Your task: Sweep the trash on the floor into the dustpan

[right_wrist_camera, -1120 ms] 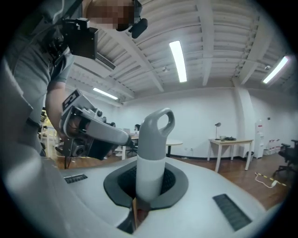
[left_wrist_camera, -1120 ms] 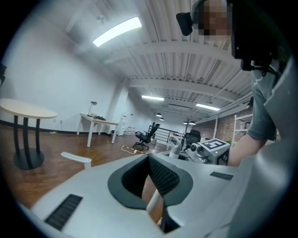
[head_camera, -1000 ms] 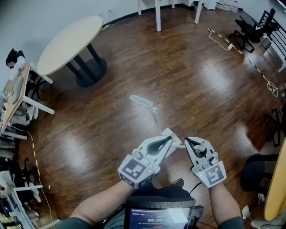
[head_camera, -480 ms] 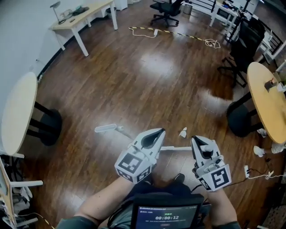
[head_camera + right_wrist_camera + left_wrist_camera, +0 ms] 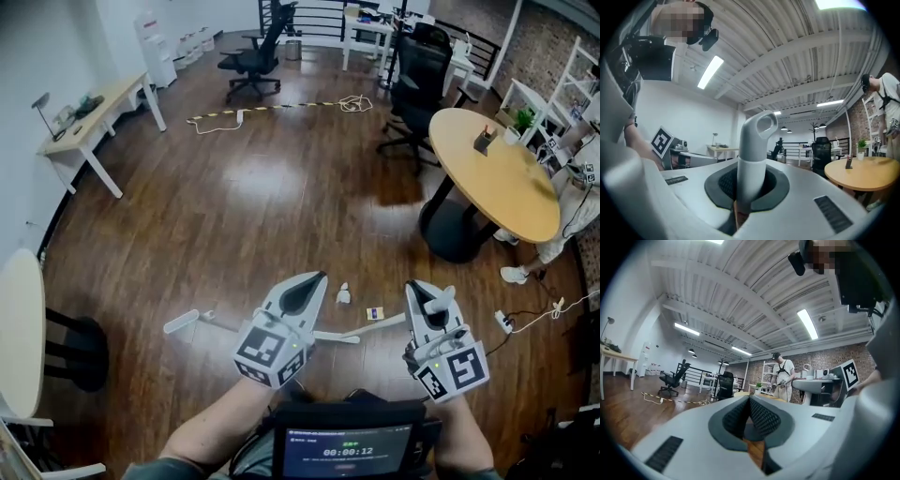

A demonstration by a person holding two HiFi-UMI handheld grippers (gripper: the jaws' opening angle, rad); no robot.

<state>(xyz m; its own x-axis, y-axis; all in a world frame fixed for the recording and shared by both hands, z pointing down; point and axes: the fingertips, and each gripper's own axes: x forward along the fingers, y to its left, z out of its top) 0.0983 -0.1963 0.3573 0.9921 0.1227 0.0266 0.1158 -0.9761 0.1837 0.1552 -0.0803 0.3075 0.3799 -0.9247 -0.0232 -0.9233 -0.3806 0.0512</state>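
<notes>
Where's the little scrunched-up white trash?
In the head view, the white trash lies on the floor just right of the tongs of the left gripper, with a small yellow card on its other side.

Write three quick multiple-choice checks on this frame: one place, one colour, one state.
1. Where does the crumpled white scrap lie?
A. in a bucket
B. on the wood floor
C. on a sofa

2. What colour is the top of the round table at the right?
A. black
B. red
C. light tan

3. What state is the right gripper in?
A. shut on a grey handle
B. open and empty
C. out of view

Key:
1 B: the head view shows the scrap on bare planks.
2 C: the top reads tan against the dark floor.
3 A: the right gripper view shows the jaws closed round the handle.
</notes>
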